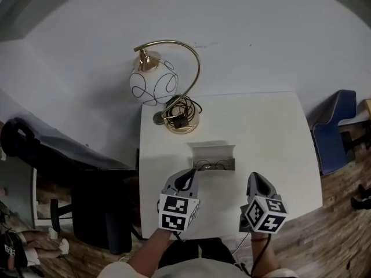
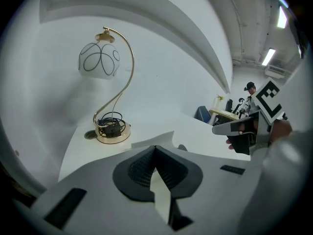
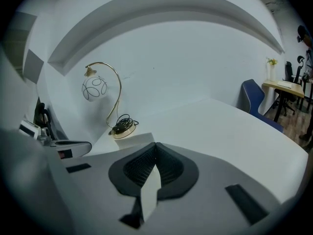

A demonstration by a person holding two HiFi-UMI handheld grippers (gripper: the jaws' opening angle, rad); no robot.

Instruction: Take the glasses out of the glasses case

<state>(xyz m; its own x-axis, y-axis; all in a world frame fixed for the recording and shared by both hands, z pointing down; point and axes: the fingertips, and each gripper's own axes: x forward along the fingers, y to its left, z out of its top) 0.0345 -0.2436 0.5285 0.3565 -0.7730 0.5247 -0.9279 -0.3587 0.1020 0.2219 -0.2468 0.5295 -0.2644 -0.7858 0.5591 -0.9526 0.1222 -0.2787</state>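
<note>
A grey glasses case (image 1: pixel 213 153) lies open in the middle of the white table (image 1: pixel 272 138), its lid standing up at the back. Thin dark glasses (image 1: pixel 210 166) rest inside it. My left gripper (image 1: pixel 189 177) hovers just in front of the case's left end, jaws shut and empty. My right gripper (image 1: pixel 257 181) hangs to the right of the case, apart from it, also shut and empty. In the left gripper view the shut jaws (image 2: pixel 155 147) hide most of the case (image 2: pixel 159 137). In the right gripper view the jaws (image 3: pixel 156 144) meet below the case's pale lid (image 3: pixel 129 140).
A brass lamp with a white globe (image 1: pixel 153 86) and a coiled cord on its base (image 1: pixel 182 119) stands at the table's far left corner. A blue chair (image 1: pixel 337 130) is to the right. A black chair (image 1: pixel 40 155) sits left of the table.
</note>
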